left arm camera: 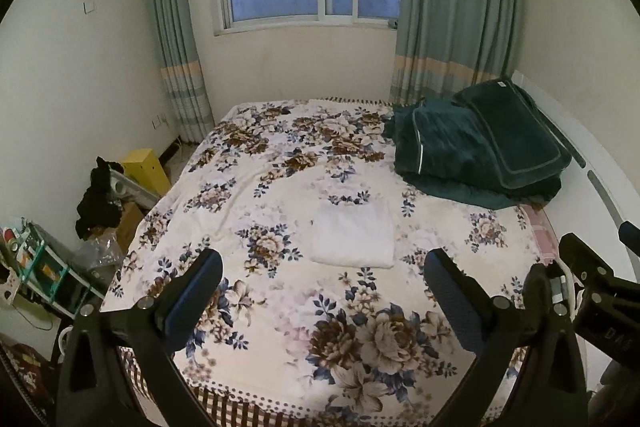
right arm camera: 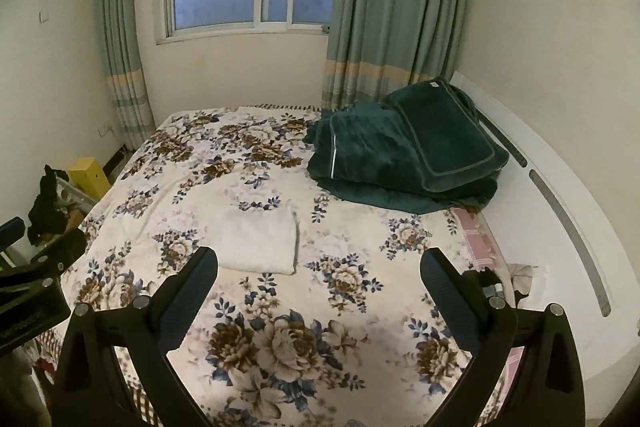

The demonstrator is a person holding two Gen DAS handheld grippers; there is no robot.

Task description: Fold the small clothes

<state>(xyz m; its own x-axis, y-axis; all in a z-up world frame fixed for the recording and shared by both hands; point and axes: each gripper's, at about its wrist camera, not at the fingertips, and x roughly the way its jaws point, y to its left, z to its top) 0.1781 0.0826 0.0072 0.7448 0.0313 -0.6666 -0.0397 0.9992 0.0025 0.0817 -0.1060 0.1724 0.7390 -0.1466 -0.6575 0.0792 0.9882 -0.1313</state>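
On the bed (left arm camera: 280, 163), spread with a floral blanket (left arm camera: 360, 339), one white folded garment (left arm camera: 352, 233) is laid flat near the middle. Dark green bedding (left arm camera: 480, 147) is heaped at the far right corner. Left claw (left arm camera: 324, 291) and right claw (right arm camera: 320, 287) are held above the near edge, each spread wide, nothing gripped, both apart from the garment.

The bed's (left arm camera: 280, 339) near edge runs off the bottom of both views behind the gripper frames. The dark green bedding (right arm camera: 400, 155) hides the bed's far right corner. Clutter (left arm camera: 44, 267) on the floor at left is cut by the picture's edge and too small to identify. The label (left arm camera: 502, 83) on the bedding is unreadable.
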